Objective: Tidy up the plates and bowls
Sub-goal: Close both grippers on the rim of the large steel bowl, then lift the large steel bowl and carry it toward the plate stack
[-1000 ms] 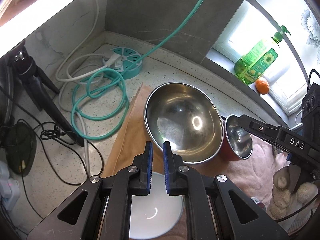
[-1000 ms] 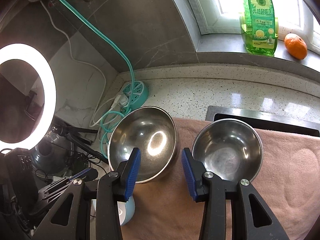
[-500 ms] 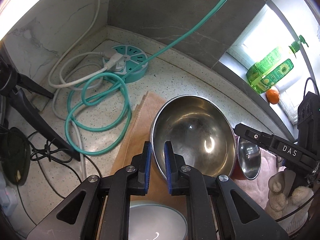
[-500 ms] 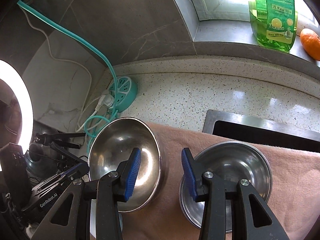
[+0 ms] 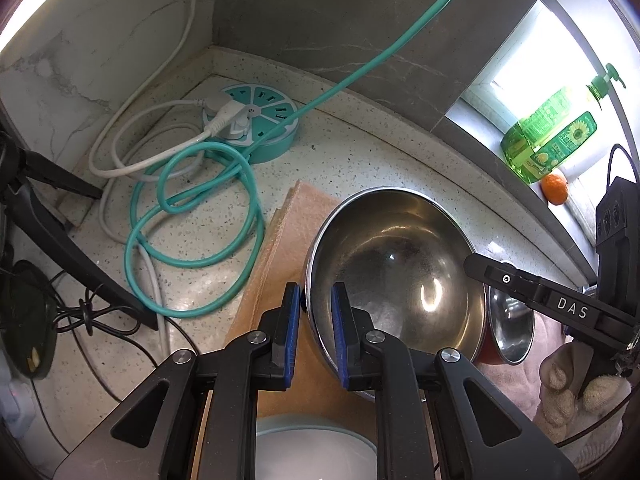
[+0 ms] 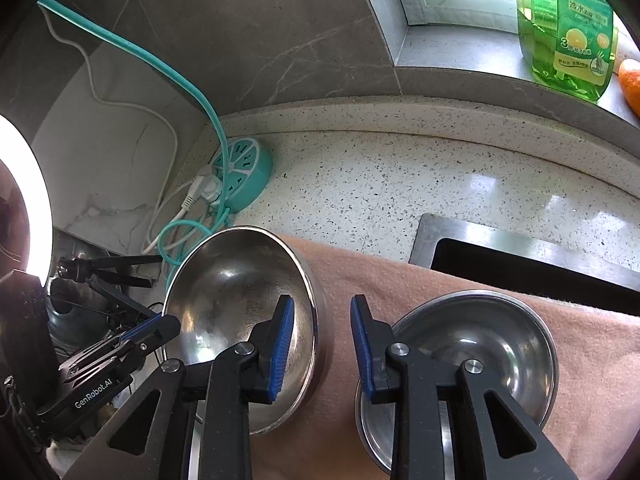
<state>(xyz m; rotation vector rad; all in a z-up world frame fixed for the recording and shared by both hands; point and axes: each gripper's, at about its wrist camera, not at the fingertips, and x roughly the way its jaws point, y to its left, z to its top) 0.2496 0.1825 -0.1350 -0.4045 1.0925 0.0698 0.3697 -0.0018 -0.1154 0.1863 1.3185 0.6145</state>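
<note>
Looking down on a speckled stone worktop [image 6: 400, 184] tucked into a corner of grey tiled wall [image 5: 340, 12], with a window sill [image 6: 460, 52] off to the side. On that sill stand a green soap bottle [image 6: 568, 32] and an orange [image 5: 554, 188] just beside it. Back in the corner sits a round teal power strip [image 5: 256, 124], a white plug in it, and a teal cable [image 5: 192, 216] coiled loosely on the stone beside black tripod legs [image 5: 68, 240]. A ring light [image 6: 28, 196] glows at the edge of the right view. A pinkish towel [image 6: 400, 280] is spread over the worktop and partly over the steel sink rim [image 6: 520, 244].

Now the bowls: the big steel bowl [image 5: 400, 264] sits on the towel, tipped on its side, and the small steel bowl [image 6: 472, 344] lies just beside it. A pale bowl [image 5: 312, 452] shows at the bottom edge of the left view.

The left gripper [image 5: 316, 332] has its blue pads nearly together, straddling the big bowl's near rim, though whether they pinch it I cannot tell. The right gripper [image 6: 322, 344] has just been closing, yet its pads stand apart, one over the big bowl's rim and the other at the small bowl's edge, nothing clamped. A gloved hand [image 5: 576, 384] holds it.
</note>
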